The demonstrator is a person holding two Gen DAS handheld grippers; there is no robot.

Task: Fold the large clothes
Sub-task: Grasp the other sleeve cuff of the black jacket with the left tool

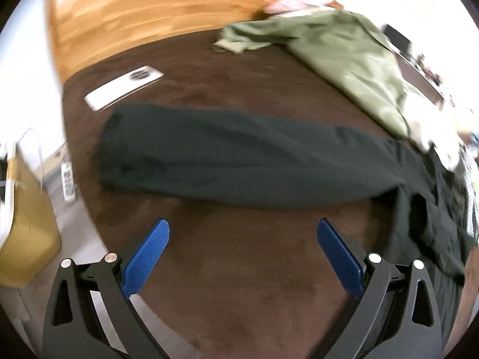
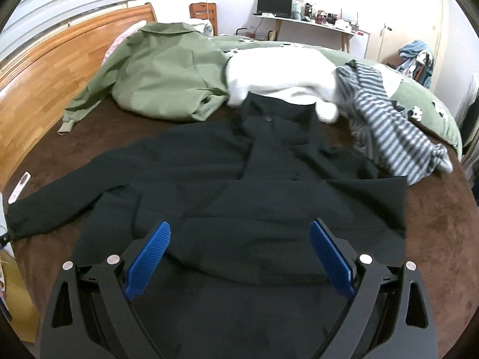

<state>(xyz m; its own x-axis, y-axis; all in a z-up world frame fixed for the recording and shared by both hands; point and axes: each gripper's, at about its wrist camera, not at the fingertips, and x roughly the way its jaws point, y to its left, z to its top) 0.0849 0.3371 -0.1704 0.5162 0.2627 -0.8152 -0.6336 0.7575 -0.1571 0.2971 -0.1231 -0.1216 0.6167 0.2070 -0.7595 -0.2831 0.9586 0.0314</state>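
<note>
A large dark green jacket [image 2: 239, 179] lies spread on the brown bed cover [image 2: 74, 137], its left sleeve [image 2: 69, 185] stretched out to the left. In the left wrist view that sleeve [image 1: 239, 167] lies flat across the middle. My left gripper [image 1: 242, 233] is open and empty, just above the bed cover, a short way in front of the sleeve. My right gripper [image 2: 239, 233] is open and empty, over the jacket's lower body near the hem.
An olive green jacket [image 2: 161, 71], a white garment [image 2: 278, 71] and a striped grey garment [image 2: 389, 125] lie heaped at the far side. A white remote [image 1: 122, 86] lies on the bed cover [image 1: 239, 299] beyond the sleeve. A wooden headboard [image 2: 45, 65] runs along the left. A cardboard box [image 1: 24, 233] stands beside the bed.
</note>
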